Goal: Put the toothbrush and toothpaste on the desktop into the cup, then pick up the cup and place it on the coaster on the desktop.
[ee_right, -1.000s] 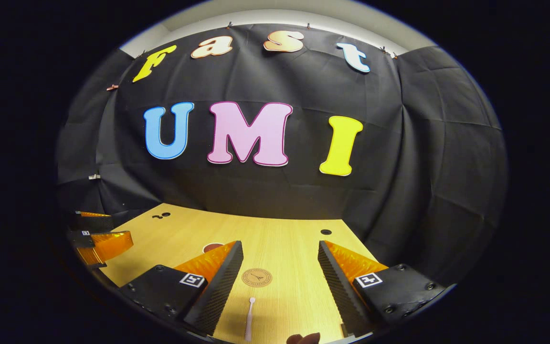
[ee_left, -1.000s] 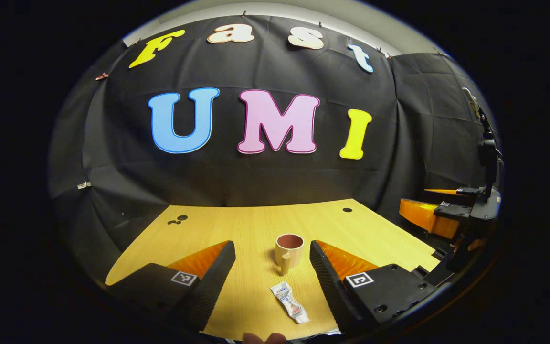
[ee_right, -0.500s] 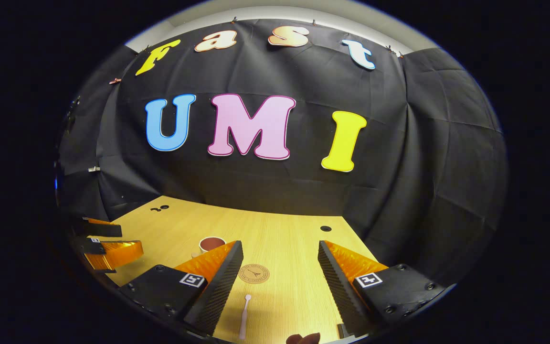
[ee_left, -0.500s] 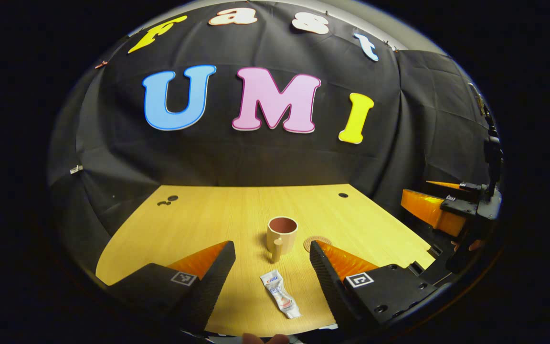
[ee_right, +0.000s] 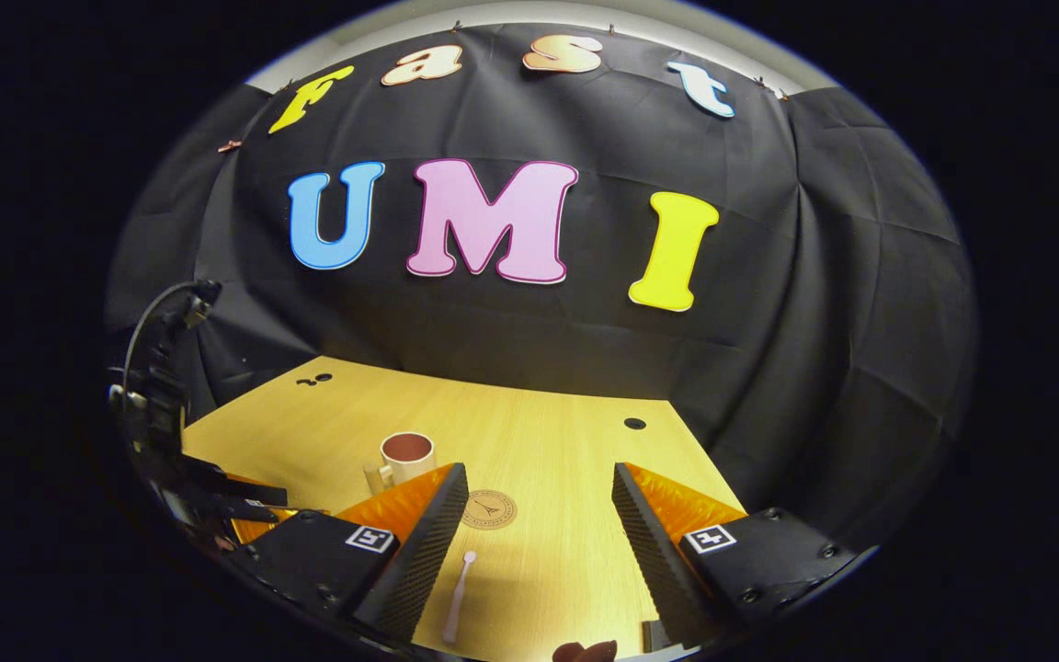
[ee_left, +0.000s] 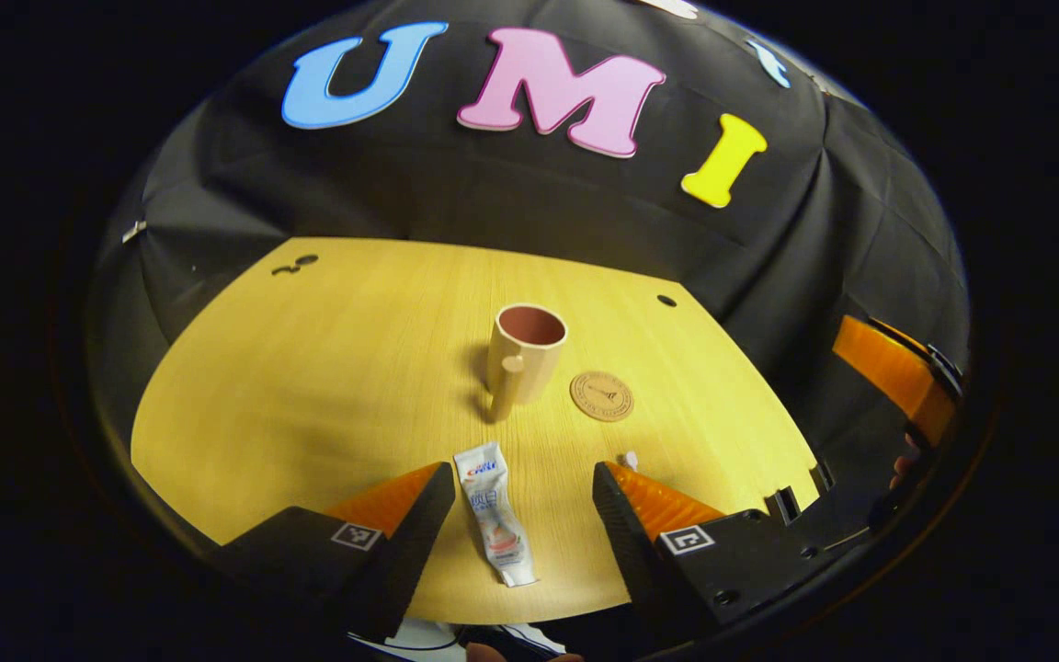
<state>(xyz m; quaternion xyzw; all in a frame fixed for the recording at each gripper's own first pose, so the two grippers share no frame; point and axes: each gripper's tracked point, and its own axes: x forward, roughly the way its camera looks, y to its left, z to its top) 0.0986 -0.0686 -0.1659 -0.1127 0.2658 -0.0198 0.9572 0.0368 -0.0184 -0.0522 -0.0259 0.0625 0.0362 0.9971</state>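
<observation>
A small white toothpaste tube lies flat on the wooden desktop, between the spread fingers of my open left gripper. Beyond it a beige cup with a dark red inside stands upright, handle toward me. A round cork coaster lies just right of the cup. In the right gripper view a pale toothbrush lies on the desktop between the fingers of my open right gripper, with the coaster past its head and the cup farther left.
Small cable holes sit near the desktop's far edge, which meets the black cloth wall. The other gripper hangs off the desktop's right side in the left gripper view. In the right gripper view the other gripper sits low at the left.
My left gripper has risen and tilted down, so the toothpaste now lies between its fingers and the coaster shows beside the cup. My right gripper shifted slightly, bringing the cup into sight.
</observation>
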